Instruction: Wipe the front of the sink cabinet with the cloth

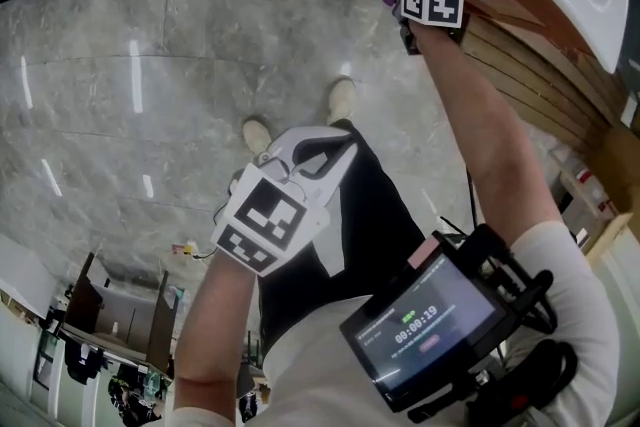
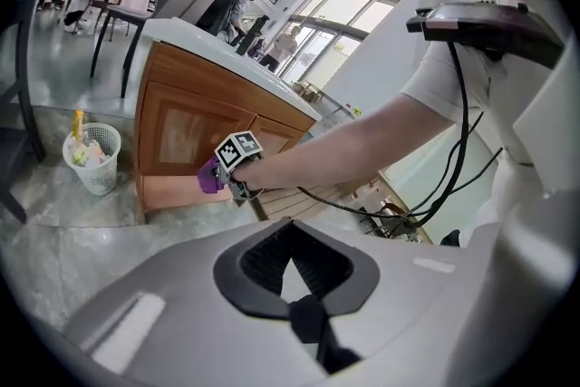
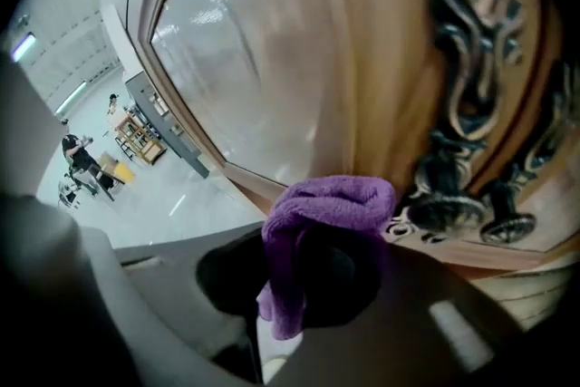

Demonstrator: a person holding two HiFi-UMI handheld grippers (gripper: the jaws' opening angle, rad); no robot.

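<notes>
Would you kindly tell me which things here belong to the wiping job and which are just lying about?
In the job: purple cloth, gripped in the right tongs; wooden cabinet front.
Lying about: left tongs, shut and empty; white waste basket; ornate door handle.

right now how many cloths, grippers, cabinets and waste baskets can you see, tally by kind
purple cloth: 1
grippers: 2 (left gripper, right gripper)
wooden cabinet: 1
white waste basket: 1
total: 5
</notes>
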